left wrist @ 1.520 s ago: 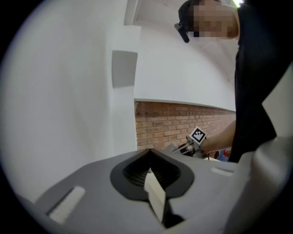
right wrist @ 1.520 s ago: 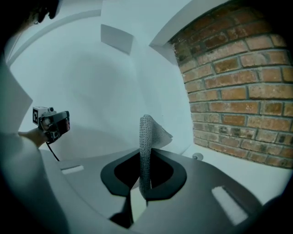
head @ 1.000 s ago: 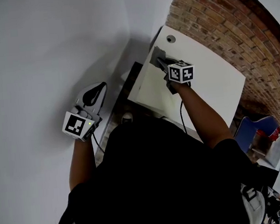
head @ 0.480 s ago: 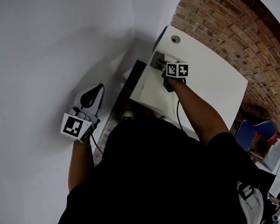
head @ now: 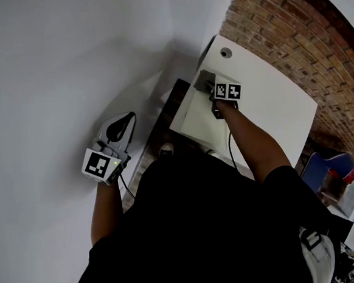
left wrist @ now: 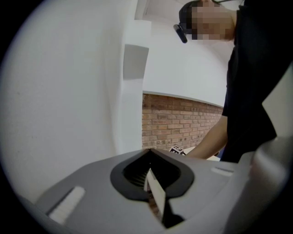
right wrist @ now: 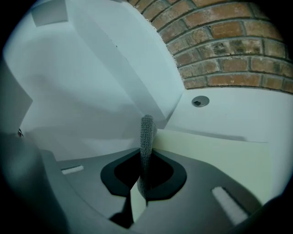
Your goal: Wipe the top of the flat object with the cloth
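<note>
Right gripper view: right gripper (right wrist: 140,191) clamps cloth (right wrist: 146,137) at far edge of flat object (right wrist: 215,160); left gripper (left wrist: 154,195) clenched.

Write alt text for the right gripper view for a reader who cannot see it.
The right gripper is shut on a grey knitted cloth that stands up between its jaws, at the edge of a pale cream flat sheet lying on a white table. Beyond are a round cable hole and a red brick wall.

So colour-wise: grey knit cloth (right wrist: 146,137), pale cream flat object (right wrist: 215,160) on the white table (head: 277,99), red-brown brick wall (head: 302,30) behind that table, black-and-white square markers on the light grey left gripper (head: 125,118) and right gripper (head: 208,83), plus a black shirt (head: 208,227).
</note>
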Tool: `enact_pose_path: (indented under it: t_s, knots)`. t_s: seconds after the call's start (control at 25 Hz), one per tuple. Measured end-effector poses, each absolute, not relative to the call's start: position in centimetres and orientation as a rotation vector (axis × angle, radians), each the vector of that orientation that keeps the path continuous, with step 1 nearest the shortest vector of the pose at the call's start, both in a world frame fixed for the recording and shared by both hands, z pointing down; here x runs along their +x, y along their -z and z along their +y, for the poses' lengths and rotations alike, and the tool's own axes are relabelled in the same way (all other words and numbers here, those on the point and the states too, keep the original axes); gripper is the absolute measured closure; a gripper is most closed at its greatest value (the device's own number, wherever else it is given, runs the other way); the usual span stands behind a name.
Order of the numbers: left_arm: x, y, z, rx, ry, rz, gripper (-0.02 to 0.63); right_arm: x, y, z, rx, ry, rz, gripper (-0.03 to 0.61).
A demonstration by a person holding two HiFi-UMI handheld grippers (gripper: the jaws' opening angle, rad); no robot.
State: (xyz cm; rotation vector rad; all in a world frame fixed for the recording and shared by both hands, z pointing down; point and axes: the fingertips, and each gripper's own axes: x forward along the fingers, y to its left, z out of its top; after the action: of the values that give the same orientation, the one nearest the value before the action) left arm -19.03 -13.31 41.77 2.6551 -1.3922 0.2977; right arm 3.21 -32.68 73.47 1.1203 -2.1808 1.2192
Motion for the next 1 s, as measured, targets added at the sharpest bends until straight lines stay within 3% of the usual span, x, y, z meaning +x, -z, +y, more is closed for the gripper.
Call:
enact_pose_path:
  t_s: [1.0]
  knots:
    - [-14.8,-41.9,-16.1,2.777,-0.305,-1.228,0.612,12.5,-74.1,-31.4,1.322,-1.258,-2.069,0.569]
